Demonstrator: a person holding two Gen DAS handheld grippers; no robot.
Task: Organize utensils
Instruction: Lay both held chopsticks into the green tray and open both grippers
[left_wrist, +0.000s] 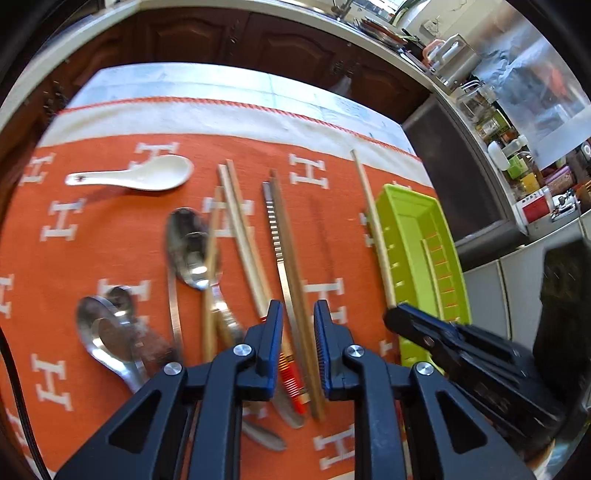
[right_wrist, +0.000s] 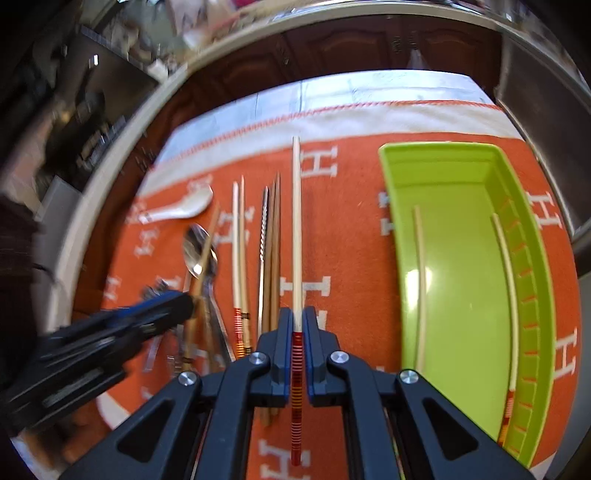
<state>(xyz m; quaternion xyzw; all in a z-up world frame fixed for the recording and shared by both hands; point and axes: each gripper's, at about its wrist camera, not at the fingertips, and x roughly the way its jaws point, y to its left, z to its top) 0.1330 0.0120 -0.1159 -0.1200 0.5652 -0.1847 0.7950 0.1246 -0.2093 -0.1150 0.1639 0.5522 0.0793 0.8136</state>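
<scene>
Orange cloth (left_wrist: 96, 254) patterned with white H letters covers the table, with dark wooden cabinet doors (left_wrist: 236, 40) beyond its far edge. At the cloth's right side lies a lime-green plastic tray (right_wrist: 439, 155) holding two pale chopsticks (right_wrist: 421, 280) lengthwise. The right hand-held gripper (right_wrist: 297, 317) is clamped on a pale chopstick with a red-banded end (right_wrist: 296, 221), which runs straight ahead between its narrow jaws. The left hand-held gripper (left_wrist: 298, 310) hovers with its jaws slightly apart over a brown wooden chopstick (left_wrist: 291, 258) and a ridged metal one (left_wrist: 275, 236); neither pad presses on them. To their left lie another pale pair of chopsticks (left_wrist: 240, 214), two steel spoons (left_wrist: 190, 247) crossed by a brown chopstick, a steel ladle-shaped spoon (left_wrist: 107, 332), and a white ceramic soup spoon (left_wrist: 144, 173).
</scene>
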